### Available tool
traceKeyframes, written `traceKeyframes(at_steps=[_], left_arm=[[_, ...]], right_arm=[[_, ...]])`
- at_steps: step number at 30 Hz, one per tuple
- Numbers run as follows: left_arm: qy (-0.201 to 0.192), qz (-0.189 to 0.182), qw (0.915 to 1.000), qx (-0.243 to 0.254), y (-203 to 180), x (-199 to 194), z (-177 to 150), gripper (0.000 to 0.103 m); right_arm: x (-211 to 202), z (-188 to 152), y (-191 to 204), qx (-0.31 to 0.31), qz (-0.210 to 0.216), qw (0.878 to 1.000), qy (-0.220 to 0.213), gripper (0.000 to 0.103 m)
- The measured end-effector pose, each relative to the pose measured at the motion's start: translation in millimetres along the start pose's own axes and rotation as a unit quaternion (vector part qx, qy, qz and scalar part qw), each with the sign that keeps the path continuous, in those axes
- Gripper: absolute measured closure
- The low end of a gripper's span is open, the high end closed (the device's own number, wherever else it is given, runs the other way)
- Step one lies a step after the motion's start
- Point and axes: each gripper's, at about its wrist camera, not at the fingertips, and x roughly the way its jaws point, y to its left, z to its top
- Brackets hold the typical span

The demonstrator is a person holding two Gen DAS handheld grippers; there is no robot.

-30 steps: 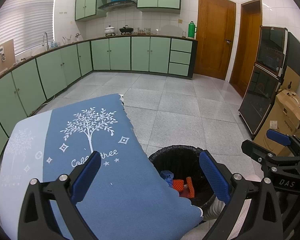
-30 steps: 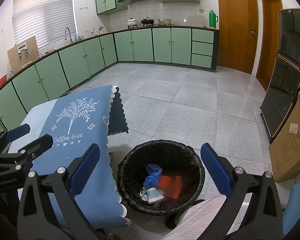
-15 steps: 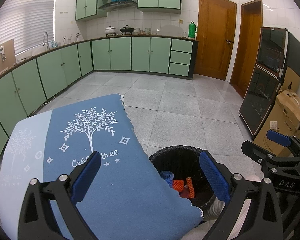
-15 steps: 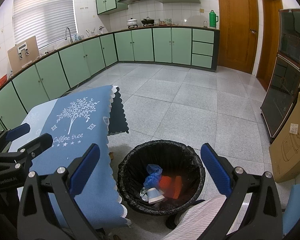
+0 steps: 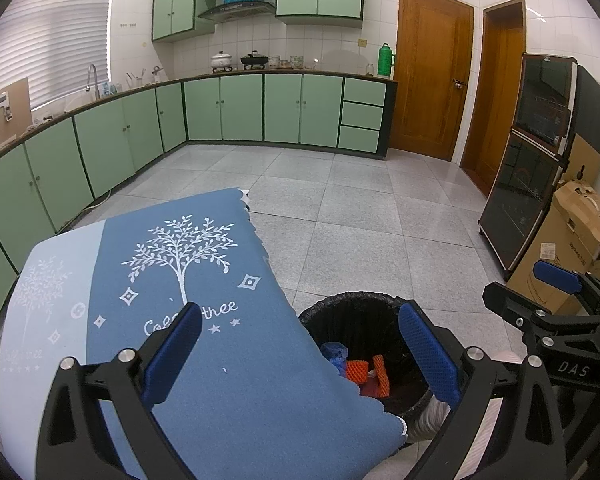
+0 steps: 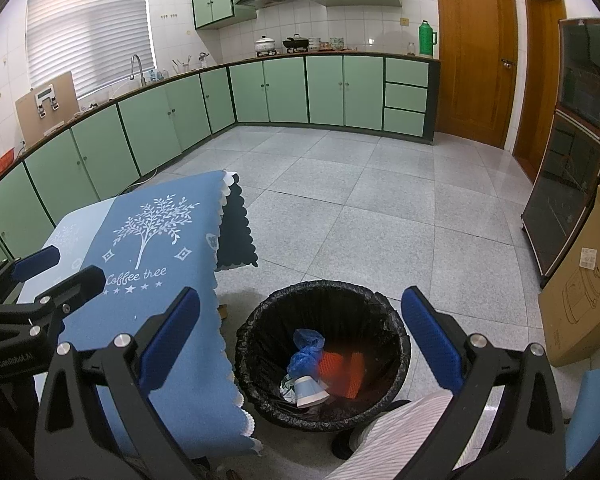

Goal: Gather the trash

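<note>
Trash (image 6: 324,368) already lies in the black-lined bin (image 6: 396,332) on the floor just beside your table (image 5: 228,380), so your right gripper (image 6: 300,332) hangs above it spread and empty. Your left gripper (image 5: 300,344) is spread too, holding nothing over the bare tablecloth; farther off, only floor tiles (image 6: 380,216) and cabinets (image 6: 324,88).

Tablecloth (image 5: 204,280): blue, white tree print.
Bin liner (image 6: 268,344): black.
Cabinets (image 5: 240,108): pale green.
Netting (image 6: 336,364): orange.

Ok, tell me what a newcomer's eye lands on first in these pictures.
First the bin, black-lined, on the floor beside the table, with orange netting, a blue bag and a paper cup inside. Next the blue cloth with its white tree print covering the table. Both the left gripper and right gripper hang open and empty.
</note>
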Motion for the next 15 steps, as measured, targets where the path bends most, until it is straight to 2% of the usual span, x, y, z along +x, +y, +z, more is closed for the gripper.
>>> traceKeyframes(at_steps=[15], left_arm=[[0.0,0.0,1.0,0.0,1.0,0.4,0.8,0.006]], right_arm=[[0.2,-0.2,-0.3,0.0,-0.001,1.0,0.0,0.005]])
